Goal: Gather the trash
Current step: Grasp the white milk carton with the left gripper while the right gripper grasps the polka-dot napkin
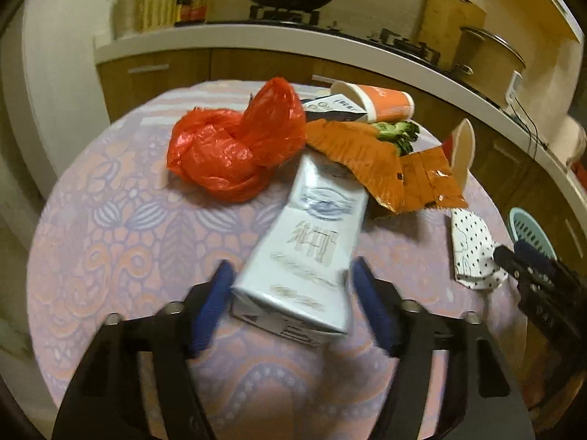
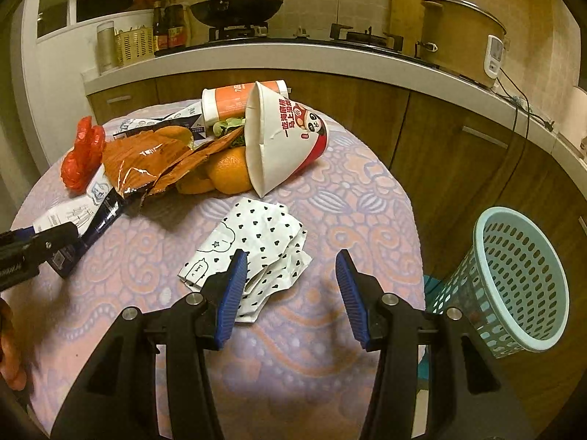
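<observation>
A white milk carton [image 1: 308, 245] lies on the round table, its near end between the open jaws of my left gripper [image 1: 291, 275], with small gaps on both sides. Behind it lie a red plastic bag [image 1: 234, 146], an orange foil wrapper [image 1: 374, 161], an orange cup [image 1: 381, 104] and green vegetable scraps [image 1: 396, 134]. My right gripper [image 2: 290, 275] is open over the table edge, its left finger over a white heart-dotted paper wrapper [image 2: 256, 242]. A crushed paper bowl [image 2: 286, 139] and orange peel [image 2: 227, 172] lie beyond. The carton [image 2: 77, 220] and left gripper [image 2: 33, 245] show at left.
A pale green perforated basket [image 2: 513, 278] stands on the floor right of the table. The table has a pink patterned cloth [image 2: 312, 348]. Behind runs a counter with wooden cabinets [image 2: 440, 139], a wok [image 2: 234, 3] and a rice cooker [image 2: 462, 36].
</observation>
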A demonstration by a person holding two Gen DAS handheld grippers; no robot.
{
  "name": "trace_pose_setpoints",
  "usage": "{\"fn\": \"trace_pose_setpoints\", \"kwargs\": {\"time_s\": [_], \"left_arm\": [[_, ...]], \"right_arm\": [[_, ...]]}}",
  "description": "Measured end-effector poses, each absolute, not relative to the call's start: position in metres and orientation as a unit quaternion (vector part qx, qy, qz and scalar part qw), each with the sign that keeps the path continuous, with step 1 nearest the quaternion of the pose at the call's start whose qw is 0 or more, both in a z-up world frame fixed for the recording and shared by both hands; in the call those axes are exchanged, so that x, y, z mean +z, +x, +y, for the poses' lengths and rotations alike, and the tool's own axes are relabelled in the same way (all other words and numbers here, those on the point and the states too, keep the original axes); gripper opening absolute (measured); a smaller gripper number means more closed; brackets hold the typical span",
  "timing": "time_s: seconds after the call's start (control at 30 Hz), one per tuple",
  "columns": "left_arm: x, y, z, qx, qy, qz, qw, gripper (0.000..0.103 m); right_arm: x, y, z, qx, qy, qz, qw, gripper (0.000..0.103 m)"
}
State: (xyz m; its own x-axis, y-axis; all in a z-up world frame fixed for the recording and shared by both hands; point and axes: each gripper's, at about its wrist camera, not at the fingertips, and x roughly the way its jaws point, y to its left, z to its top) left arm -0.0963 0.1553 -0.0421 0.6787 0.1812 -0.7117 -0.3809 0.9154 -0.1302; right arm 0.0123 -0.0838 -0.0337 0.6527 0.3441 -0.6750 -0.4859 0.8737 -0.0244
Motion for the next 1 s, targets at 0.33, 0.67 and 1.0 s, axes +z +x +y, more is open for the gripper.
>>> {"fn": "trace_pose_setpoints", "kwargs": {"time_s": [0.33,0.67,1.0], "left_arm": [[-0.046,-0.087,0.146,0.147,-0.054,0.397,0.904,0.084],[-0.048,-0.090,0.144,0.140,-0.053,0.391,0.908,0.052],[-0.040,-0.095,0.126,0.122,-0.062,0.370,0.919,0.052]], "right_arm": [[-0.038,0.016,-0.086,0.239,-0.086,0.364,0.896,0.060],[-0.043,0.022,-0.083,0.252,-0.074,0.382,0.886,0.077],[-0.052,0.040,-0.075,0.263,-0.043,0.422,0.866,0.075]]}}
